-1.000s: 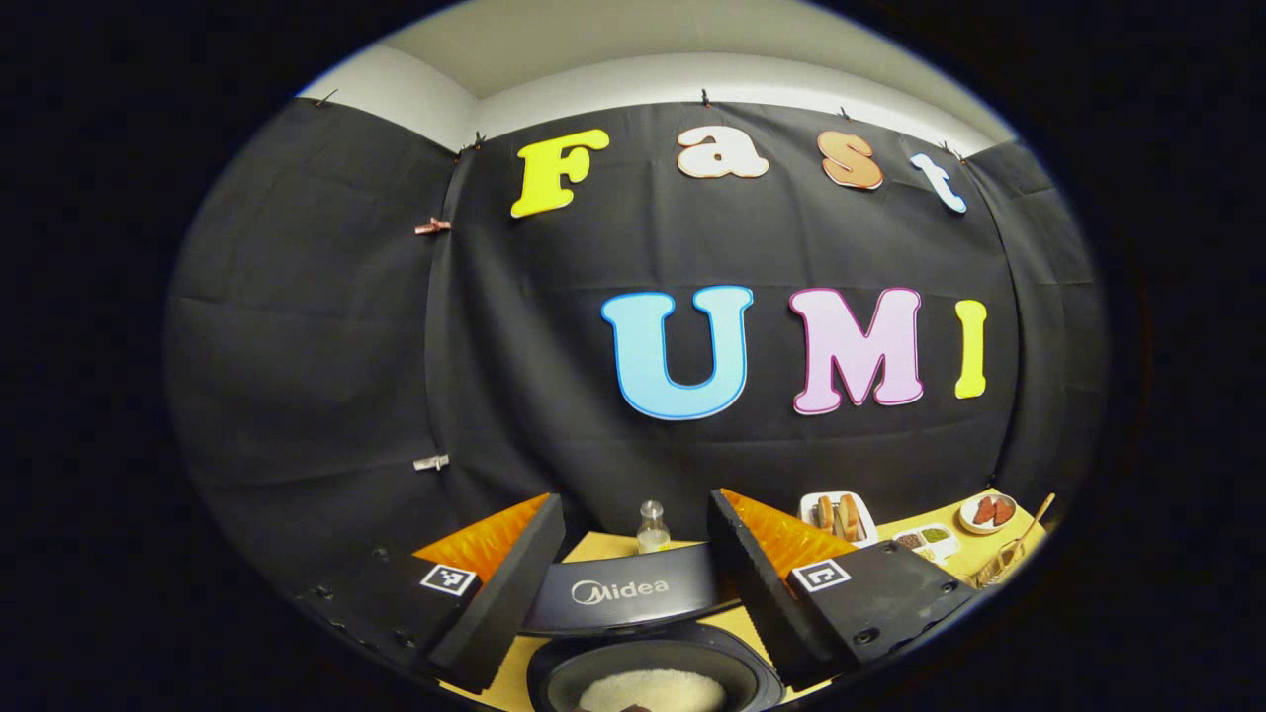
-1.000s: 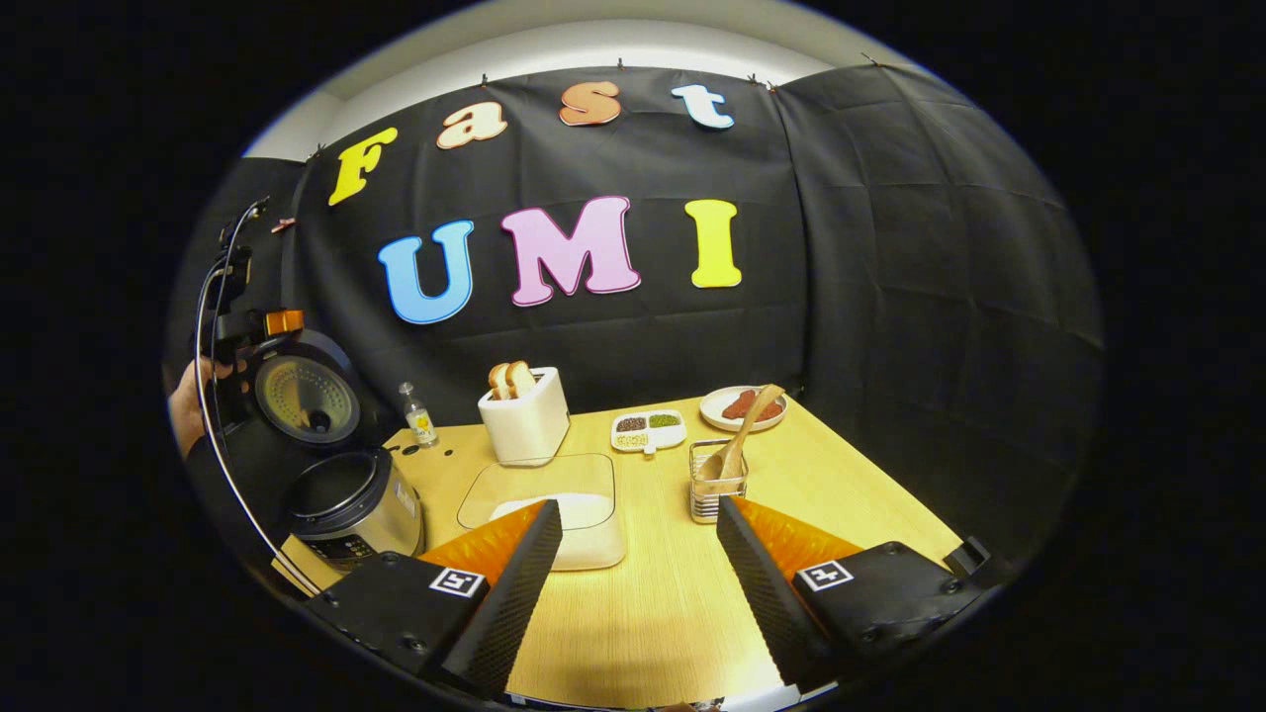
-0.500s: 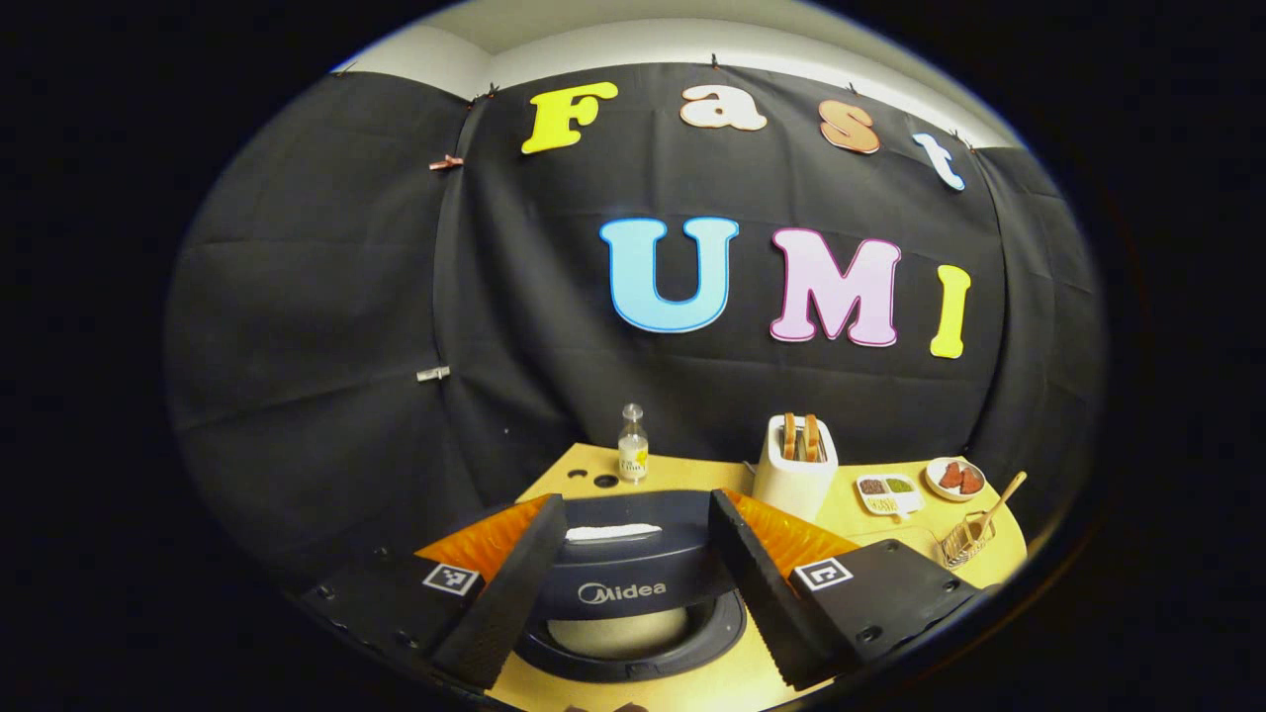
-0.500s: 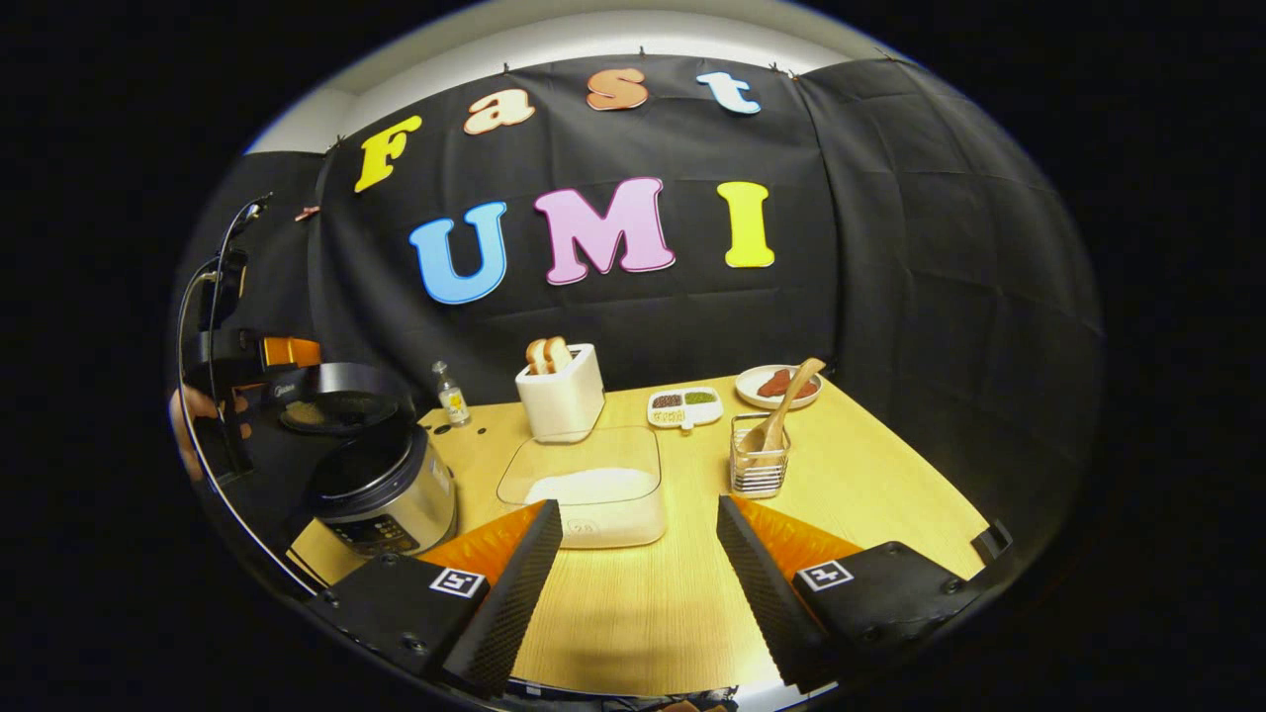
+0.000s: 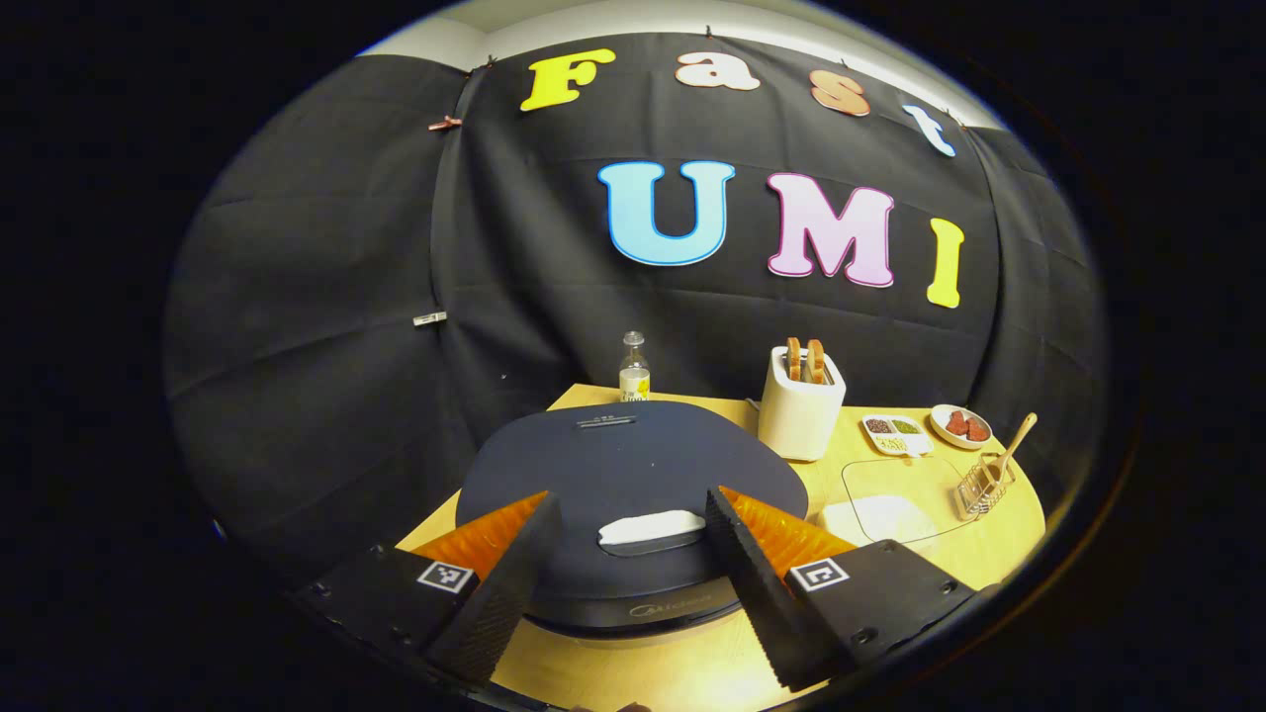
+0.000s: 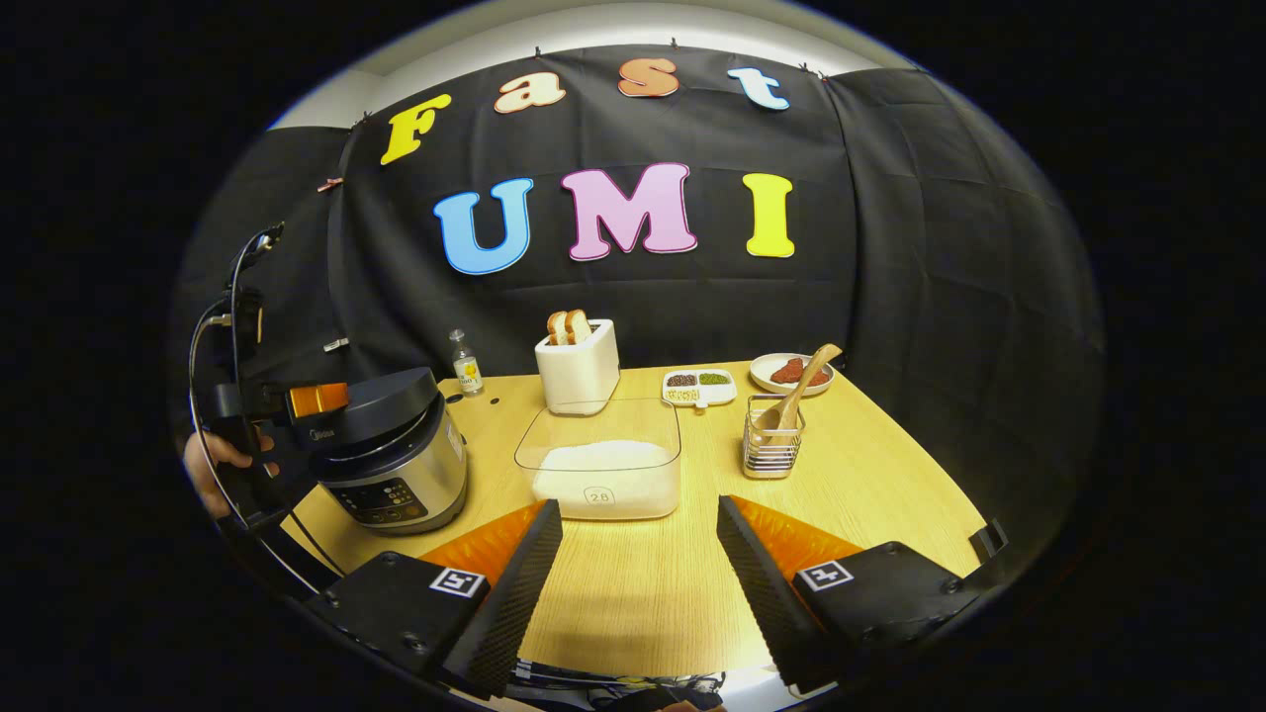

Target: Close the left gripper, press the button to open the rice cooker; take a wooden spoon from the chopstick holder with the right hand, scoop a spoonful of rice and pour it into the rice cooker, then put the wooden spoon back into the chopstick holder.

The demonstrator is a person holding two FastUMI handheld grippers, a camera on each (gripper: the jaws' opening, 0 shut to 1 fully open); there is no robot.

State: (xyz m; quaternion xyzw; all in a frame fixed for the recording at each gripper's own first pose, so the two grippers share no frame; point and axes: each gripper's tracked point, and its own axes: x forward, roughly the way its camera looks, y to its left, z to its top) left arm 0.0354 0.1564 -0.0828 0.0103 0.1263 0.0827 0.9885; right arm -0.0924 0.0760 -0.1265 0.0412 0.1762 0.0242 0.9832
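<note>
— Where's the button [image 5: 651, 527] from the left gripper [image 5: 633, 496]?

— Dead ahead, at the front of the rice cooker [image 5: 633, 455], whose lid is down. It's a pale bar lying crosswise between the fingers, which stand wide apart. They'd want closing before the press, I'd say.

— And the right gripper [image 6: 638, 504]?

— Spread wide too, holding nothing, to the right of the rice cooker. The wooden spoon [image 6: 796, 391] leans in the chopstick holder [image 6: 772, 455], farther right again.

One rice cooker [image 6: 396, 450], one toaster [image 6: 579, 368] and one bottle [image 6: 466, 364] are standing on the table [image 6: 870, 485]. Two bread slices [image 6: 568, 325] are sitting in the toaster. One wooden spoon [image 6: 799, 386] is leaning in one chopstick holder [image 6: 772, 450].
</note>
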